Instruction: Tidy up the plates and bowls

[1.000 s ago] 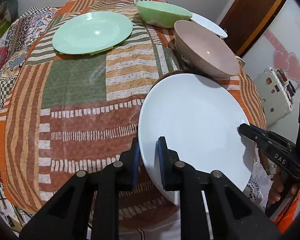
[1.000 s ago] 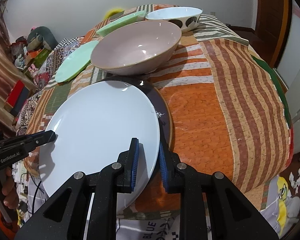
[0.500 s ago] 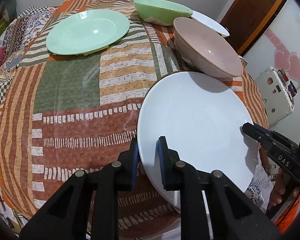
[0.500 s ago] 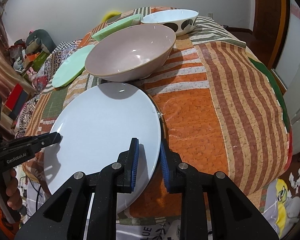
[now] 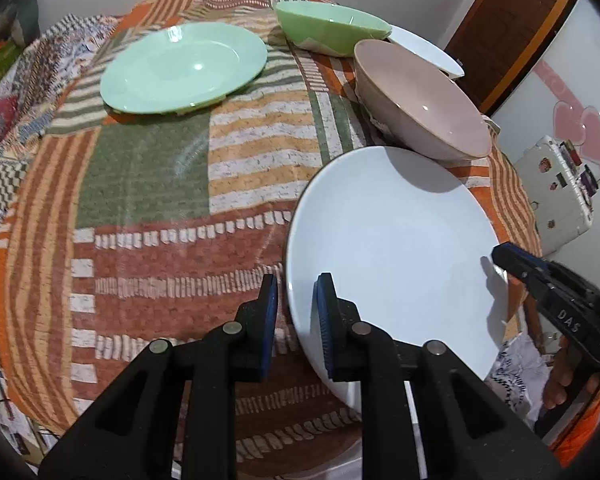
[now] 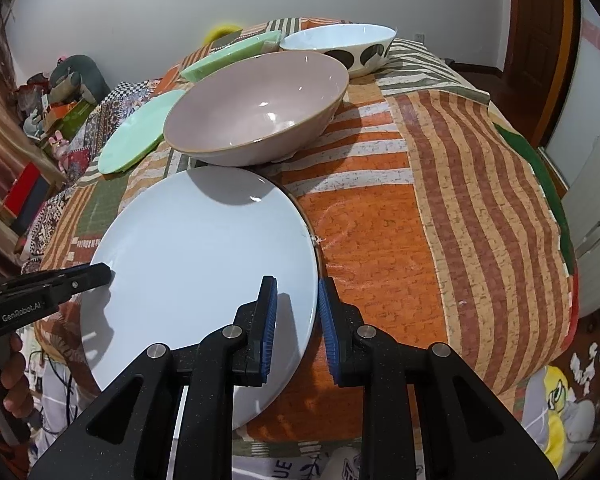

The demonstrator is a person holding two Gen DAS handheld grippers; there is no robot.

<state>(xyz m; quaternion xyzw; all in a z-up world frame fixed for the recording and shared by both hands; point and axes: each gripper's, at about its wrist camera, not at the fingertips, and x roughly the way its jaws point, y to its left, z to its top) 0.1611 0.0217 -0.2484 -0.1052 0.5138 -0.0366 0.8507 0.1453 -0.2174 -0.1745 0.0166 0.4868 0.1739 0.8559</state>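
A: Plate, white (image 5: 396, 248), is the landmark. It lies at the near edge of the patterned tablecloth (image 5: 148, 184), its near rim overhanging that edge.

B: Left gripper (image 5: 296, 320)?

A: Fingers a narrow gap apart, straddling the plate's near-left rim. Blue pad of the right finger (image 5: 325, 320) lies over the plate's top face; the left pad sits outside the rim. Cannot tell if either pad presses the plate.

B: Right gripper (image 6: 296, 320)?

A: Same narrow gap, straddling the plate's (image 6: 196, 272) near-right rim. Left finger (image 6: 267, 320) over the top face, the other outside. Contact not resolvable.

B: Other crockery relative to the plate?

A: Pink bowl (image 6: 256, 108) just behind it, rim overhanging the plate's far edge. Green plate (image 5: 184, 66) well beyond, to the far left. Green bowl (image 5: 332, 30) and spotted white bowl (image 6: 340, 46) behind the pink bowl.
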